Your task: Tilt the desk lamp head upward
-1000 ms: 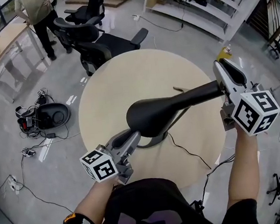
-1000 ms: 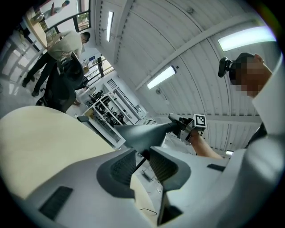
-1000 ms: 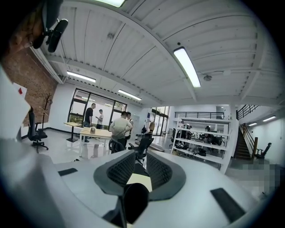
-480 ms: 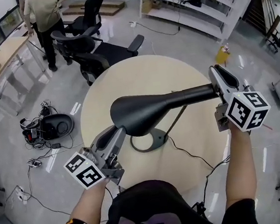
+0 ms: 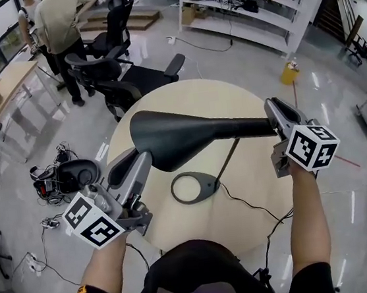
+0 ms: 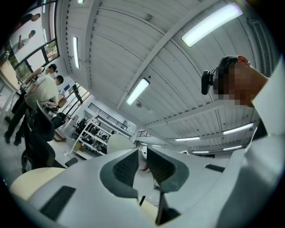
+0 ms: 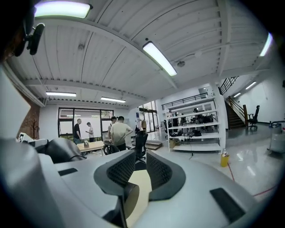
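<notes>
The black desk lamp head [image 5: 169, 137] hangs over the round wooden table [image 5: 164, 98]. Its ring base [image 5: 192, 188] rests on the tabletop, and a thin stem [image 5: 228, 160] slants up from it. My left gripper [image 5: 135, 160] sits against the lower left edge of the head. Its jaws have just been closing, and in the left gripper view [image 6: 143, 153] a narrow gap shows with nothing in it. My right gripper [image 5: 271, 117] is at the narrow neck [image 5: 247, 126] of the head. In the right gripper view [image 7: 141, 156] a black stub [image 7: 128, 198] lies low between its jaws.
The lamp's cord [image 5: 250, 202] trails over the table's near edge. Black office chairs [image 5: 121, 74] stand just behind the table. People stand by a desk [image 5: 3, 82] at the back left. Cables and a black bowl-shaped object [image 5: 74, 176] lie on the floor to the left, with shelving [image 5: 246, 9] behind.
The lamp head has swung up and now reaches further left over the table. My left gripper rose with it along its lower edge. The right gripper shifted slightly, staying at the neck.
</notes>
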Demonstrator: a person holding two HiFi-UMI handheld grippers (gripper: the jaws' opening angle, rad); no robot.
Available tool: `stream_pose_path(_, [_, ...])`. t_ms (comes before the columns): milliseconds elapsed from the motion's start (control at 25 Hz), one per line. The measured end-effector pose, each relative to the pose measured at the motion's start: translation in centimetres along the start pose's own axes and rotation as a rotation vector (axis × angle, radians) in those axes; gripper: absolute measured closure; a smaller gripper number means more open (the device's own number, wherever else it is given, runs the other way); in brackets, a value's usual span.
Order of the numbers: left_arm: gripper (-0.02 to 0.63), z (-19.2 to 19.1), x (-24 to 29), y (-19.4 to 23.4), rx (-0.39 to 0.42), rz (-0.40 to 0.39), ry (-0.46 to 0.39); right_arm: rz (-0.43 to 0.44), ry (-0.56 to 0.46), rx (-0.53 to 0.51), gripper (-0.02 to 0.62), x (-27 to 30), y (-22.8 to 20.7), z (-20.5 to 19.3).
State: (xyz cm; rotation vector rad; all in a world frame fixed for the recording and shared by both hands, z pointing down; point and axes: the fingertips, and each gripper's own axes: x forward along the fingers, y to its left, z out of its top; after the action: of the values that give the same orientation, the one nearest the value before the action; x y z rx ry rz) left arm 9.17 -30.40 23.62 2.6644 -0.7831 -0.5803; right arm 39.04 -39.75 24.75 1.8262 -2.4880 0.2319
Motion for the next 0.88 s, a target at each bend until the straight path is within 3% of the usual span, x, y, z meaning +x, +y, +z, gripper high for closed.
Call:
stream_pose_path(520, [0.499, 6.3, 4.7, -5.3, 0.16, -0.126, -0.034, 0.064, -0.019, 0.272, 0.508, 0.6, -1.2, -4.4])
stream_pose_path(880, [0.499, 7.9, 8.5, -9.0, 0.241, -0.196, -0.028, 0.082, -0.027, 0.385, 0.509, 0.9, -1.4, -7.0])
